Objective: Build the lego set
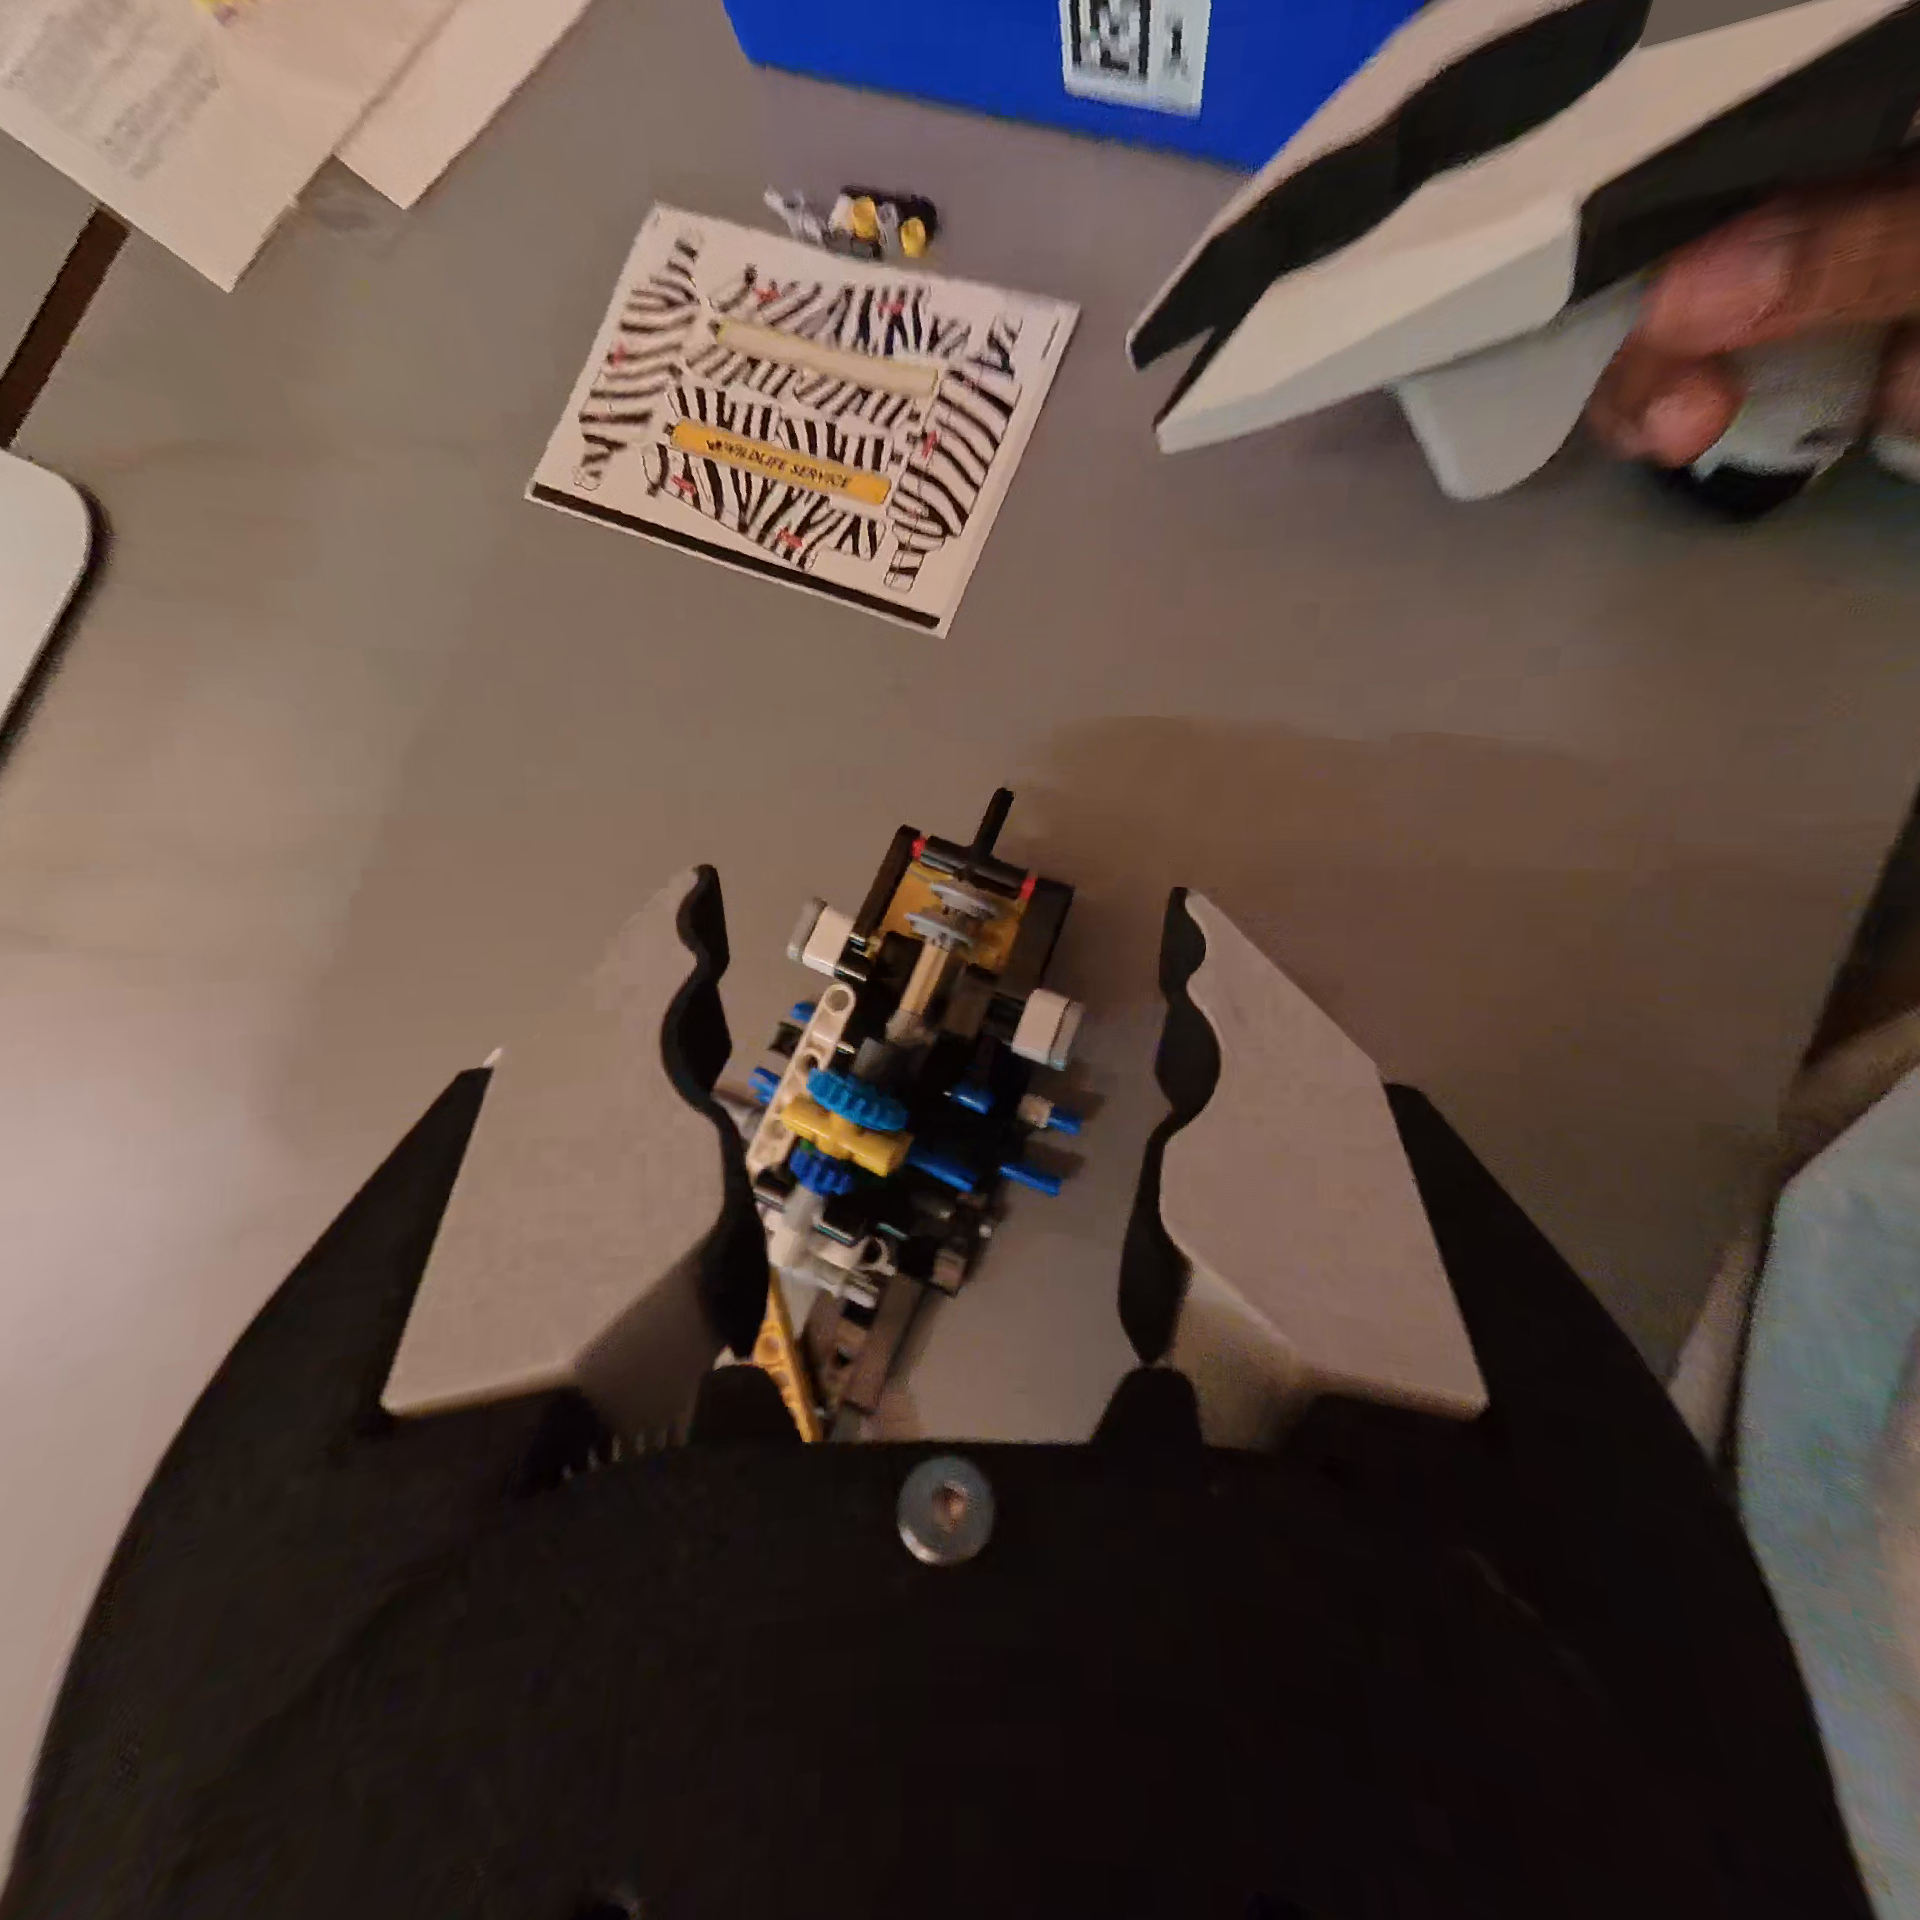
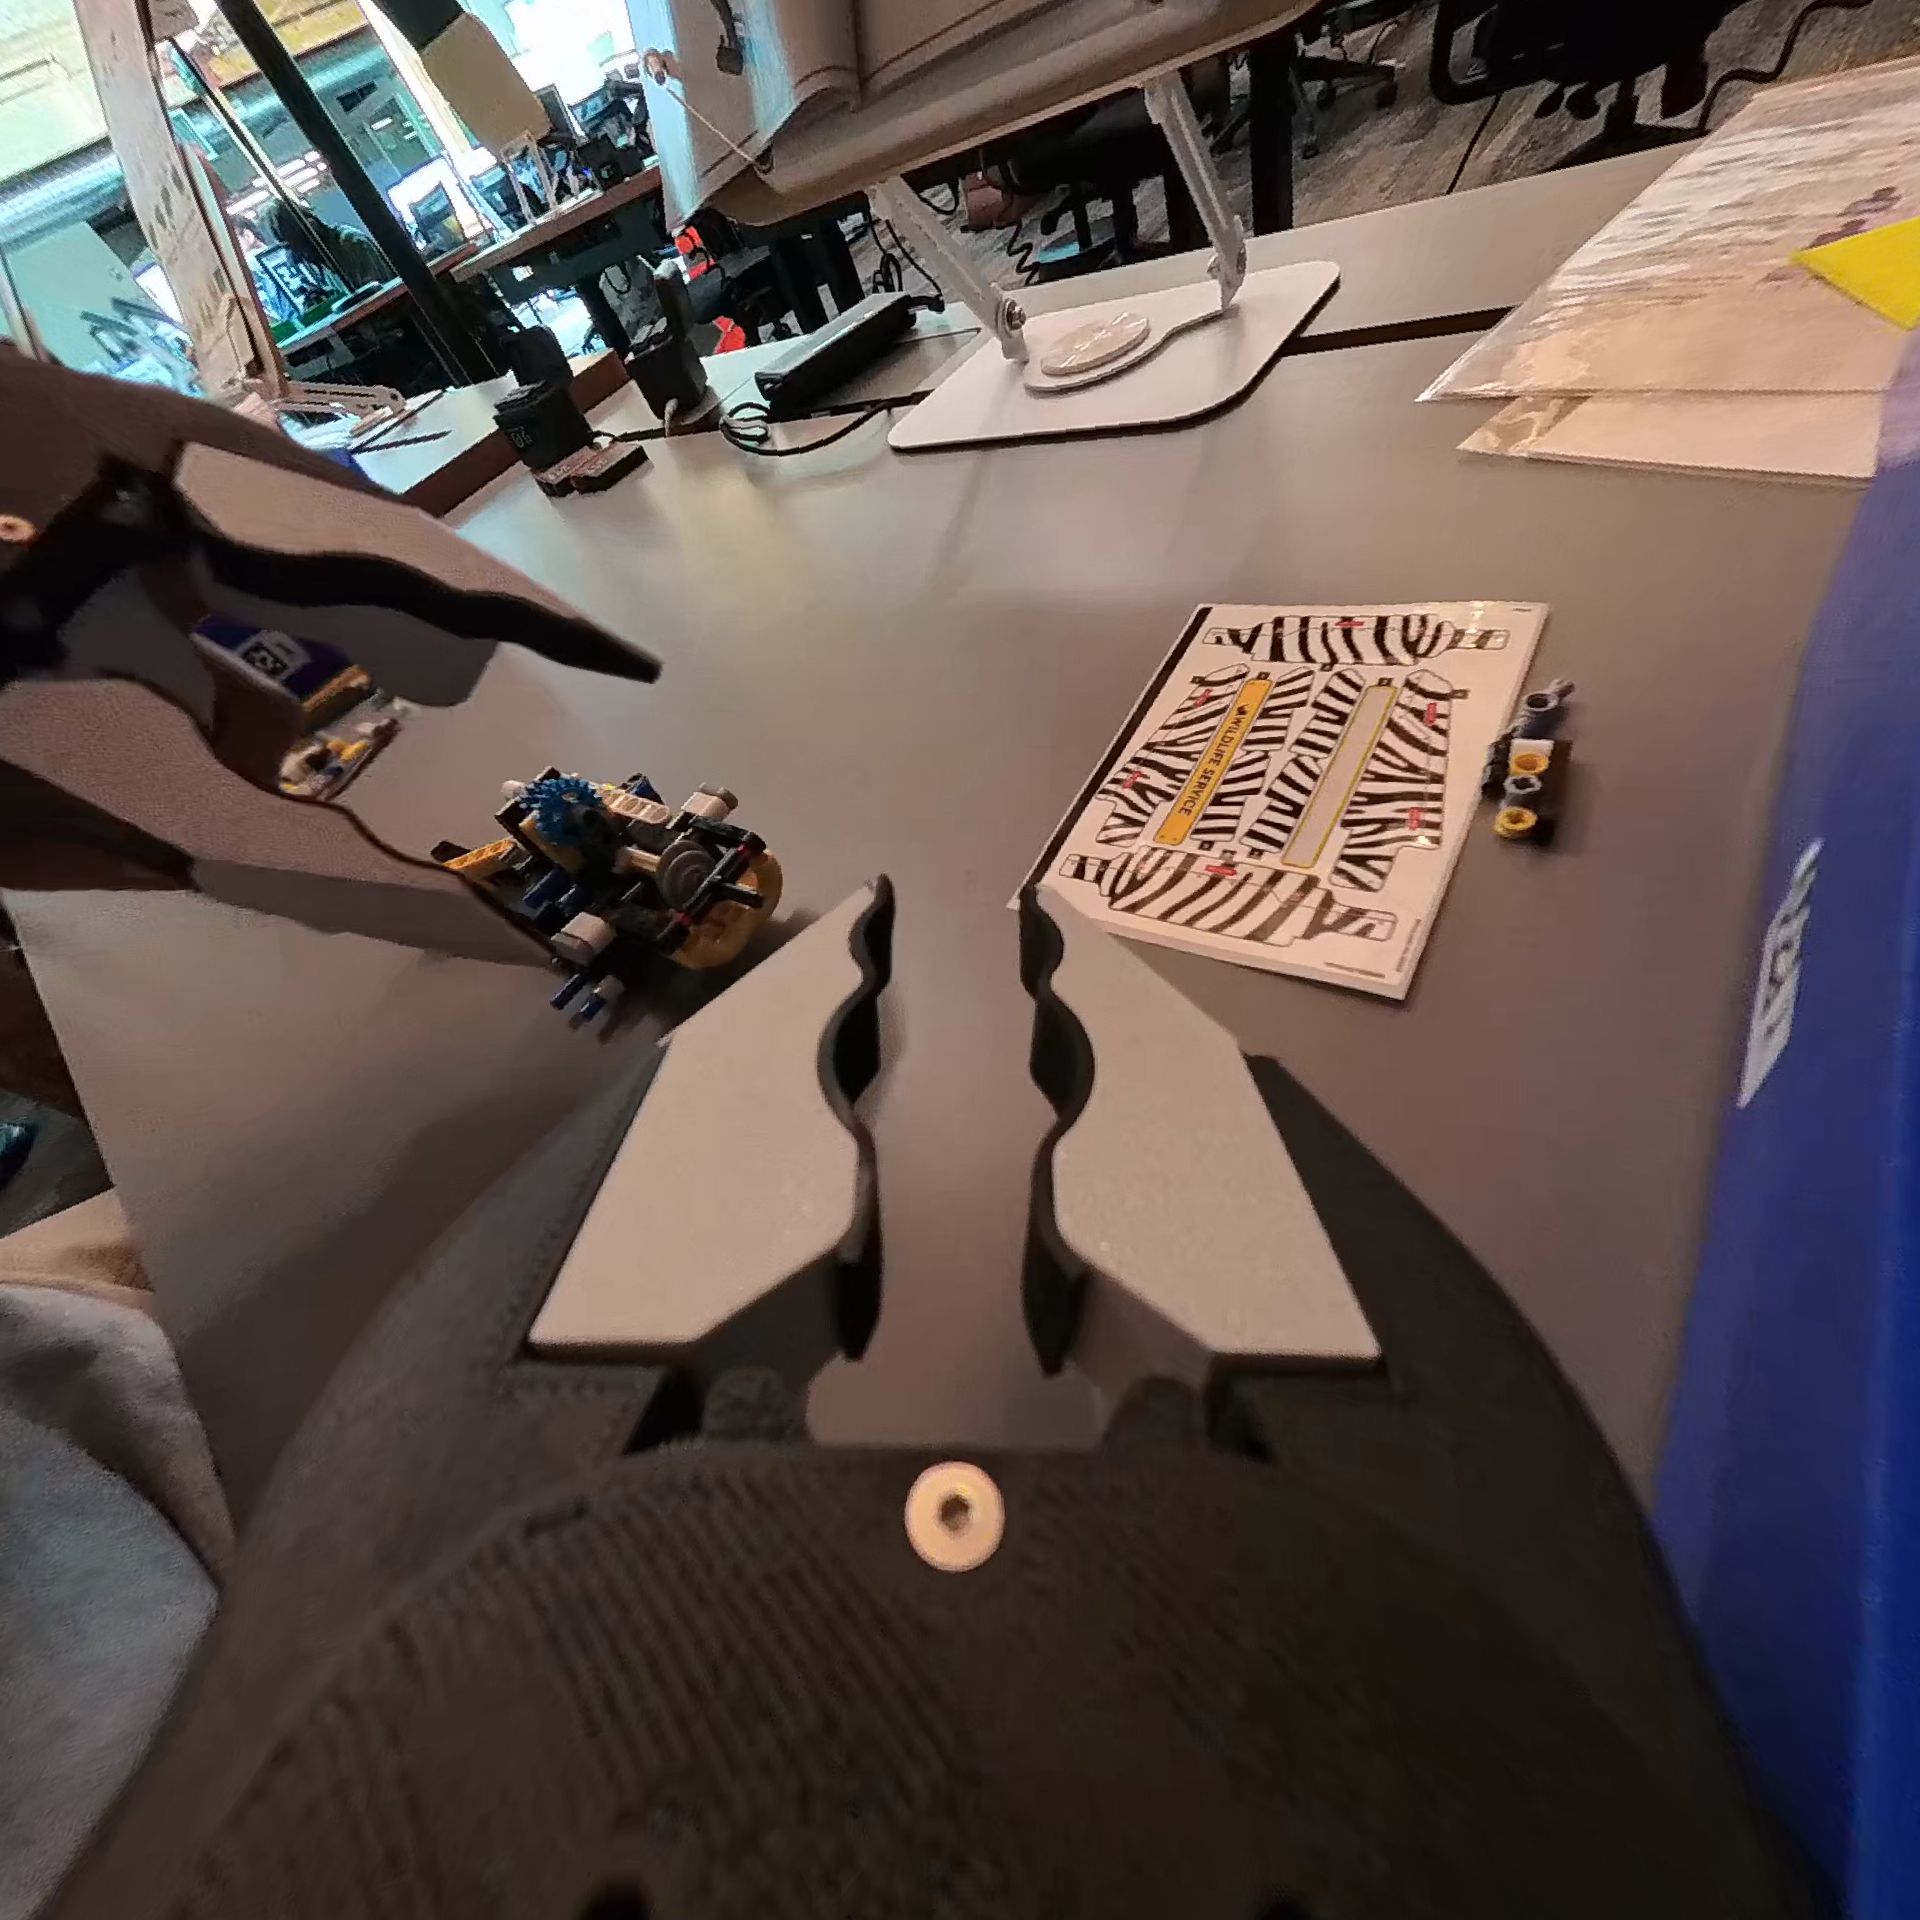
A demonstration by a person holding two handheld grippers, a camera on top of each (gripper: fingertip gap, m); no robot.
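Observation:
A partly built lego model [image 1: 914, 1081] of black, yellow, blue and white pieces with blue gears lies on the grey table [image 1: 312, 831]. My left gripper [image 1: 940, 894] is open, with a finger on each side of the model. The left pad is against it and the right pad stands clear. In the right wrist view the model [image 2: 644, 862] sits under the left gripper [image 2: 597, 816]. My right gripper [image 2: 956, 899] is narrowly open and empty, low over the table just right of the model. It also shows in the left wrist view [image 1: 1174, 384], held by a hand.
A zebra-striped sticker sheet [image 1: 800, 416] [image 2: 1288, 800] lies beyond the model, with a small lego sub-assembly [image 1: 862, 218] [image 2: 1527, 769] past it. A blue box [image 1: 987, 62] [image 2: 1808, 1039] stands at the edge. Papers [image 1: 208, 114] and a monitor stand base [image 2: 1122, 364] lie farther off. My right fingertips sit around 11 cm from my left ones.

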